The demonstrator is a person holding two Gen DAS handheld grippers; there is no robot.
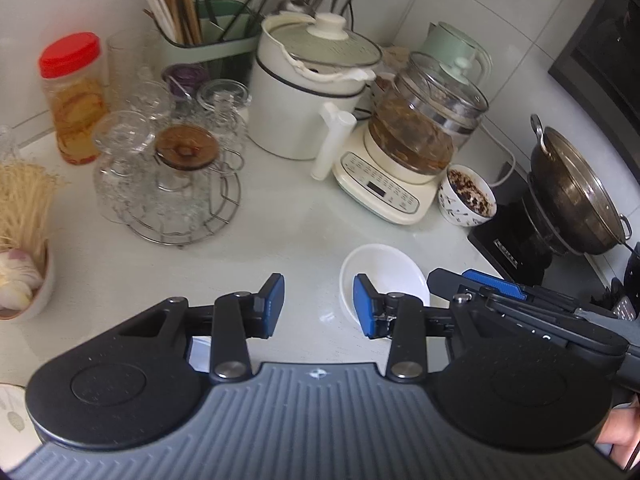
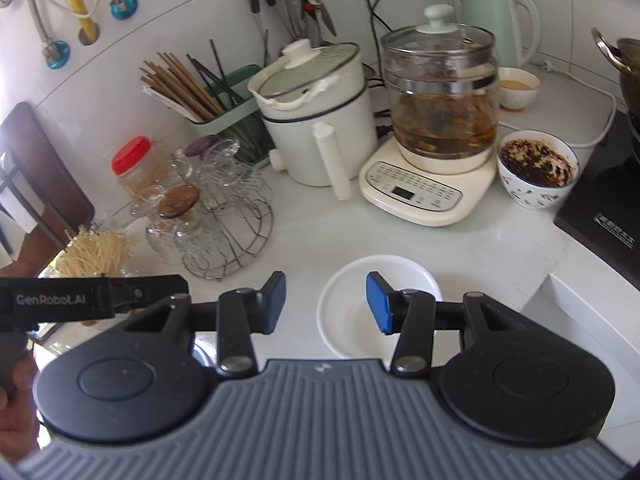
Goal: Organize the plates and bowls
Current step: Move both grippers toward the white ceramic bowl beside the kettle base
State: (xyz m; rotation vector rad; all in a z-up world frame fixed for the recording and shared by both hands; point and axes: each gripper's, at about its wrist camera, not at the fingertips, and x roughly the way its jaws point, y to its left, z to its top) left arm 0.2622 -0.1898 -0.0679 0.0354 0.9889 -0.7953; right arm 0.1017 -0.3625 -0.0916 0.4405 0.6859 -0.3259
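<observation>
I am holding both claws over the counter, neither gripping anything; my left gripper (image 1: 319, 306) is standing apart over bare worktop, and my right gripper (image 2: 326, 306) is likewise apart and empty; the white plate (image 2: 352, 312) is lying flat just ahead of them, near the counter's front edge, in front of the glass kettle (image 2: 442, 120); I judge I am at the reaching step; next I am needing one pad under the rim, one above.

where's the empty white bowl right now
In both wrist views the white bowl sits on the counter near its front edge, ahead of the kettle base, with the right gripper just over its left rim.
</observation>
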